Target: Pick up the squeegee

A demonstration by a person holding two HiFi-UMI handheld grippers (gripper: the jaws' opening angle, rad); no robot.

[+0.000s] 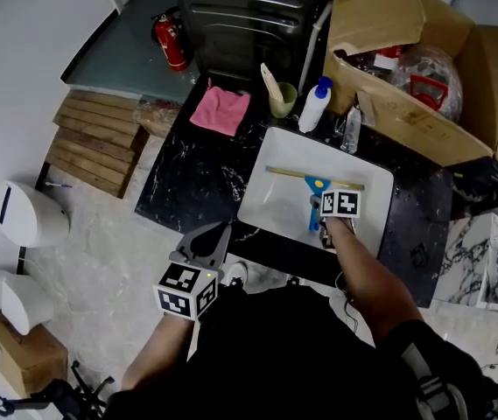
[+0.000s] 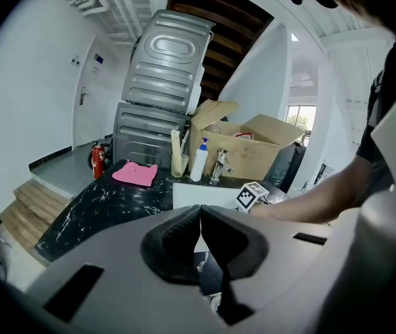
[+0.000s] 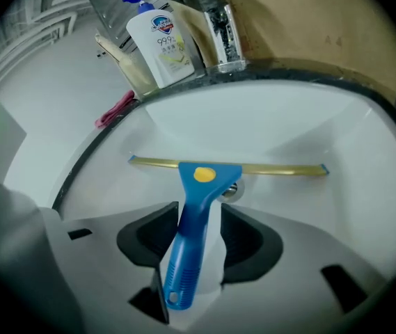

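Blue-handled squeegee [image 3: 198, 186] lies in the white sink [image 3: 288, 131], handle between the right gripper's [image 3: 199, 213] wide-spread jaws, unclamped. Left gripper [image 2: 199, 214], jaws closed and empty, hangs apart from the sink.

- Right gripper [image 3: 199, 211]: jaws wide apart, pointed steeply down, arm [image 1: 367, 274] stretched forward.
- Left gripper [image 2: 200, 221]: jaws pressed together, held low, close to the body.

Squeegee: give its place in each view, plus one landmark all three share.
Head view: squeegee lies in the white sink, right of centre.
Left gripper view: not in it.
Right gripper view: centre, handle between the open jaws of the right gripper.
Shared landmark: soap bottle behind the sink.
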